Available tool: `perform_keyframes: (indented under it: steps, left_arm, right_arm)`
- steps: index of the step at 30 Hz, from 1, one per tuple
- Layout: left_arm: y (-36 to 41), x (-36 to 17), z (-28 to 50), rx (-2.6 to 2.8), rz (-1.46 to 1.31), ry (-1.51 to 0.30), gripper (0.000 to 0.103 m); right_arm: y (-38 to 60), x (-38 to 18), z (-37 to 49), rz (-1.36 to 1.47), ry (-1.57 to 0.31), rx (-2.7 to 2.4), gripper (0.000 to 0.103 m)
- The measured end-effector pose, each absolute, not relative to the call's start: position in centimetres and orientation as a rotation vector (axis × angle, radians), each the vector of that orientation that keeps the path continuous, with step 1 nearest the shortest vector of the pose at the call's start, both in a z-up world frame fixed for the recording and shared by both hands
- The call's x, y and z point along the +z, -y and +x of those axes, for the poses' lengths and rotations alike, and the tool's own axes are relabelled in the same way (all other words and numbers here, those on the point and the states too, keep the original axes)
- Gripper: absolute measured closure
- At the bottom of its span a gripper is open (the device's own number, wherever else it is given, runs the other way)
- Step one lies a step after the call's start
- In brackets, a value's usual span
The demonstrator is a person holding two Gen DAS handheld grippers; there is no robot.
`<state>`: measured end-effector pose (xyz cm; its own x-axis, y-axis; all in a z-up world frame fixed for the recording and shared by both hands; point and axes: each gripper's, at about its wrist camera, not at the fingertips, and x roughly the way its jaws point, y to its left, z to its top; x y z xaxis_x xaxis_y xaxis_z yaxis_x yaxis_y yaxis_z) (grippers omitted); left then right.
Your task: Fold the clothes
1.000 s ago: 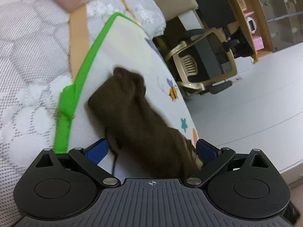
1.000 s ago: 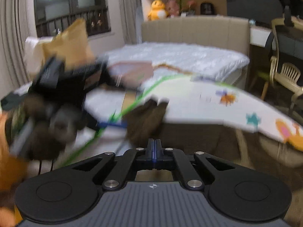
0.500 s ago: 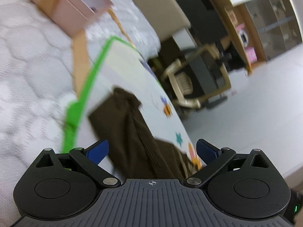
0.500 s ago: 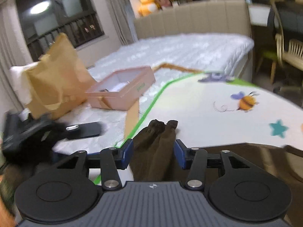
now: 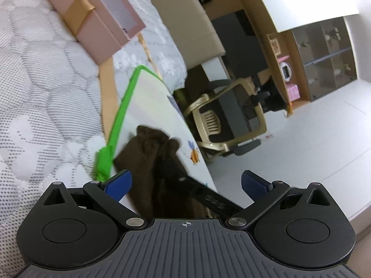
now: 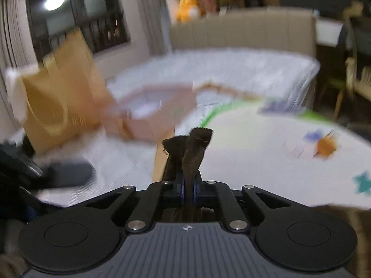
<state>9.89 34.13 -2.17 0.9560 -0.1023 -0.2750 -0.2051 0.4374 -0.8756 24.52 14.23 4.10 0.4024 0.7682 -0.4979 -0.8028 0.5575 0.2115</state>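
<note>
A bedroom in a private home: a wide bed with a white quilted mattress [image 5: 41, 88] and a beige padded headboard [image 6: 243, 32] fills most of both wrist views, with a child's play mat [image 5: 150, 106] edged in green and printed with a bee and stars laid across it. A pink gift box [image 5: 97, 20] and a brown paper bag [image 6: 60, 92] sit on the mattress, soft toys [image 6: 185, 9] line a shelf above the headboard, and curtains hang beside a dark window [image 6: 76, 14]. Beside the bed stand a beige plastic chair [image 5: 222, 125], a desk and wooden shelving [image 5: 324, 41].
</note>
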Motion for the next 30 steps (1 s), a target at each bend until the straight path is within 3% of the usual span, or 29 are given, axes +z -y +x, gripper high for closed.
perform_keyframes:
  steps: [5,8,15,18,20,25,30]
  left_arm:
    - [-32.3,-0.3,10.4,0.04,-1.047,-0.313,0.0]
    - [-30.4,1.2,11.1,0.02,-0.97,-0.323,0.0]
    - [-23.7,3.1,14.7,-0.055,-0.723,-0.441,0.0]
    - [-20.5,3.4,16.5,-0.099,-0.626,-0.497,0.0]
    - [-18.4,3.6,17.7,-0.137,-0.576,-0.54,0.0]
    - [-13.6,3.8,19.7,-0.287,-0.458,-0.596,0.0]
    - [-9.1,1.3,22.1,-0.335,-0.289,-0.67,0.0]
  right_arm:
    - [-3.4,9.4,26.4,0.063,-0.394,0.768,0.097]
    - [3.5,9.5,26.7,0.101,-0.331,0.6,0.097]
    - [13.5,2.3,25.1,0.087,-0.556,0.417,0.095]
    - [15.8,-0.3,25.0,0.113,-0.669,0.398,0.09]
    - [17.2,-0.4,24.6,0.132,-0.652,0.392,0.075]
    - [18.1,1.3,24.7,0.138,-0.543,0.357,0.053]
    - [16.2,0.0,27.4,0.1,-0.609,0.337,0.054]
